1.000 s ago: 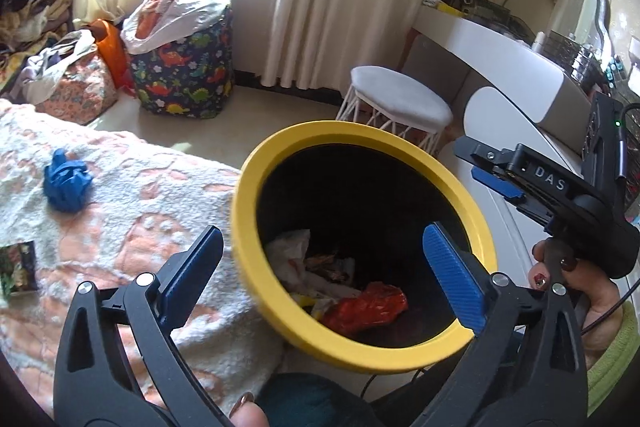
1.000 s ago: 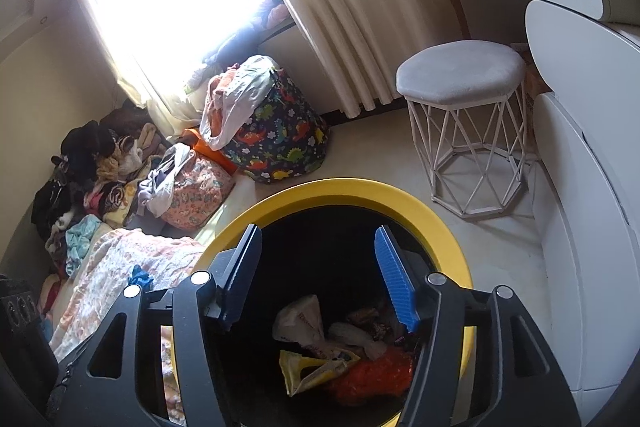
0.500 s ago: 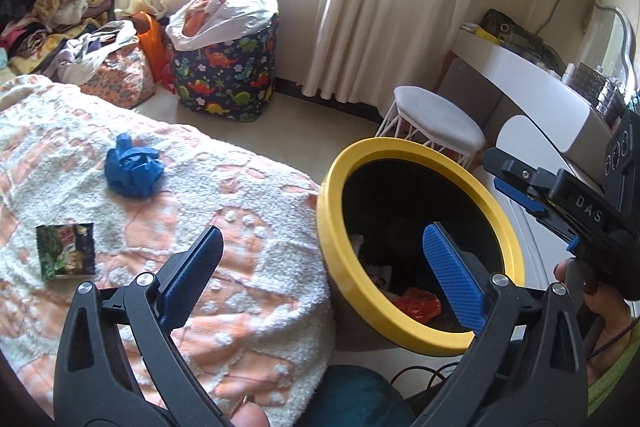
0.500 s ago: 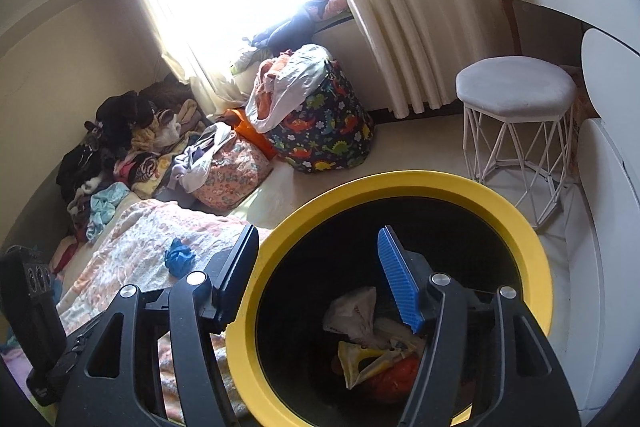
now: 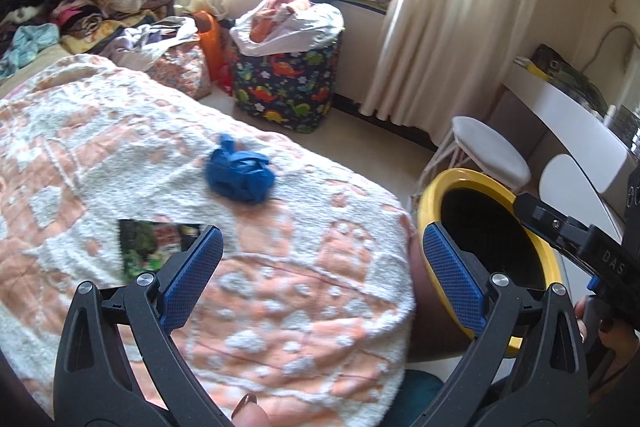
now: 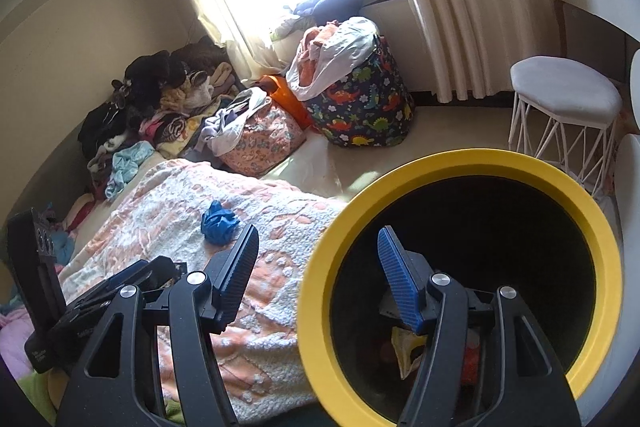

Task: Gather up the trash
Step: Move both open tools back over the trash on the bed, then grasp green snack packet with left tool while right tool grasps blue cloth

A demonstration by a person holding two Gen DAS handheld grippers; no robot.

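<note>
Judging from what lies where, the collecting is partly done and two pieces are left. Inside the round black bin with the thick yellow rim (image 6: 560, 183), which stands on the floor just beside the foot of the bed, the right wrist view shows crumpled waste at the bottom: a yellowish wrapper (image 6: 406, 349) and something red-orange (image 6: 472, 357), with more that is too dark to make out.

Out on the bed's fluffy white-and-peach blanket (image 5: 300, 307) lie the pieces that seem to remain. A crumpled ball of blue plastic or glove material (image 5: 239, 175) sits near the middle of the blanket, well apart from the bin. A flat dark green printed packet (image 5: 154, 247) lies nearer the camera, partly behind the left finger of the left tongs (image 5: 320, 283).

Both tongs are released and carry nothing. The left tongs gape wide above the blanket, with only bedding showing between the blue pads. The right tongs (image 6: 318, 273) stand parted too, one finger over the blanket, the other over the bin's mouth, nothing pinched.

The next pick will likely be the blue ball or the packet, and neither is yet touched. Clothes and bags by the window look like laundry, not trash.
</note>
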